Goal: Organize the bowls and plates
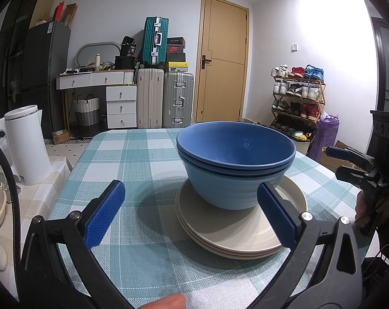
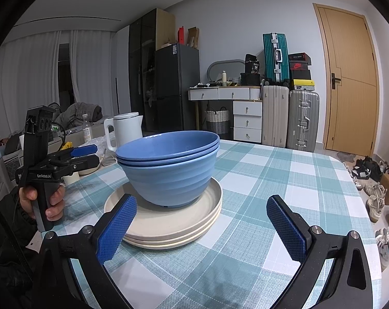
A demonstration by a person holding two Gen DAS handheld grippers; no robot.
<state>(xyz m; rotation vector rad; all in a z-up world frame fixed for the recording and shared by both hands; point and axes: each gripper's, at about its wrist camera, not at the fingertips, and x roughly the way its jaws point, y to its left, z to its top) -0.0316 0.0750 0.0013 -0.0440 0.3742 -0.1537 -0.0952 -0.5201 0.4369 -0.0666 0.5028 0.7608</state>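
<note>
A stack of blue bowls (image 1: 235, 164) sits nested on a stack of cream plates (image 1: 242, 228), and the whole pile rests on the checked tablecloth (image 1: 132, 154), which serves here as the reference for everything else. In the left wrist view the left gripper (image 1: 191, 211) has its two blue pads spread wide with nothing between them; the plates lie ahead of it, toward its right finger (image 1: 276, 216), whose pad overlaps the plate rim in the picture, though whether it touches cannot be told. The left finger (image 1: 104, 216) stands over bare cloth, well apart from the pile.

In the right wrist view the right gripper (image 2: 202, 226) is likewise released and empty. The pile lies ahead and toward its left finger (image 2: 117, 229), whose pad overlaps the near rim of the plates; contact cannot be told. Its right finger (image 2: 287, 229) stands over bare cloth, apart from the pile.

A white kettle (image 1: 27, 144) stands beyond the cloth's left edge. A hand (image 2: 43, 200) grips the left gripper's handle at the cloth's left side
</note>
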